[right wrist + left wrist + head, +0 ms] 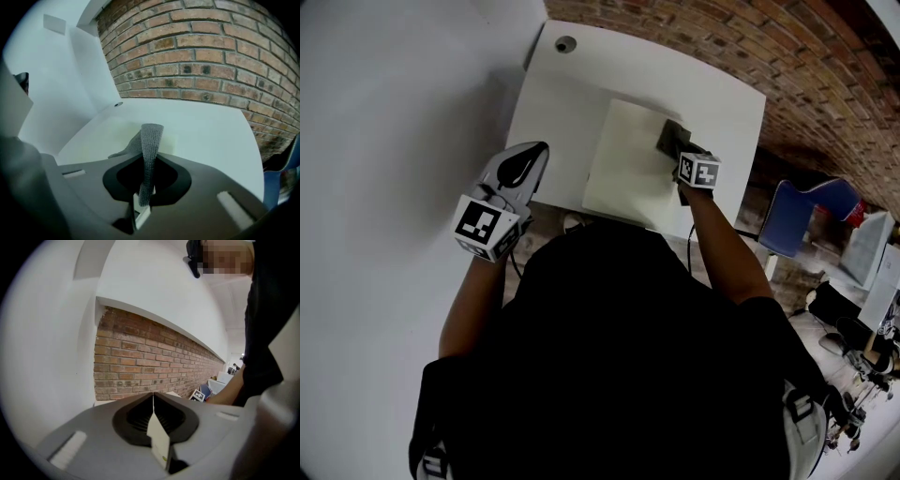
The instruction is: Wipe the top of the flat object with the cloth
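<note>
A brick wall runs behind one white counter, which has a single round hole near its far left corner. On the counter lies one flat cream board, and on the board's far right part sits one grey cloth.

There are two tools. The right tool is over the board, its jaws pinching a fold of the cloth – in the right gripper view the fold stands up between them and the rest trails onto the board. The left tool is held at the counter's near left edge, apart from the board; the left gripper view shows its jaws pressed together with nothing between them, pointing at the wall.

The person's dark torso hides the near edge of the counter and cuts off the board's near corner. A small pale thing just below that edge is too hidden to name. To the right, off the counter, stands one blue chair – past it is clutter that is too small and dim to make out.
</note>
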A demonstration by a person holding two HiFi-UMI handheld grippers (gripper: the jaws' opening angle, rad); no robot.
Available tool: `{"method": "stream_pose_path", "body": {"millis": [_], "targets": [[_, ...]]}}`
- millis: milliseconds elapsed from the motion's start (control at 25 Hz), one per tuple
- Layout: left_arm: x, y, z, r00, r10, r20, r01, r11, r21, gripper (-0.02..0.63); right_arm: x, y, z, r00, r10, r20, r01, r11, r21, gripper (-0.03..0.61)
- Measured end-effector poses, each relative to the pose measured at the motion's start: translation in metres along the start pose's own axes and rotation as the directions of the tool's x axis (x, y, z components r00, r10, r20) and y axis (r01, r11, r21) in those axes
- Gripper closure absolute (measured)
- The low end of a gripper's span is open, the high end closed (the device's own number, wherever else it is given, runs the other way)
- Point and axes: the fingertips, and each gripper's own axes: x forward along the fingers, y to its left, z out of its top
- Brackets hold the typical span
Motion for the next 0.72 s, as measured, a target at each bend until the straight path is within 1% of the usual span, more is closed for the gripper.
{"method": "stream_pose_path", "body": {"millis": [320,520,640,720], "targets": [[0.008,-0.008,0.003,1.0,-0.023,0.001,0.023,1.0,0.01,0.611,-0.011,-0.025,-0.012,0.999,-0.044,-0.015,0.044,0.999,-0.013,0.566],[0.009,-0.013,0.002,1.0,-0.023,-0.008,0.023,1.0,0.014,0.611,-0.015,-0.035,-0.018,0.998,-0.053,-0.018,0.053,0.999,0.002,0.566],[0.007,-0.013,0.001,1.0,-0.014,-0.003,0.014,1.0,0.022,0.611,-0.022,-0.031,-0.01,0.999,-0.043,0.008,0.043,0.999,0.008,0.566],[0.005,-0.016,0.005,1.0,-0.022,0.01,0.022,0.999,0.025,0.611,-0.029,-0.019,0.002,0.999,-0.017,0.043,0.017,1.0,0.004,0.566]]}}
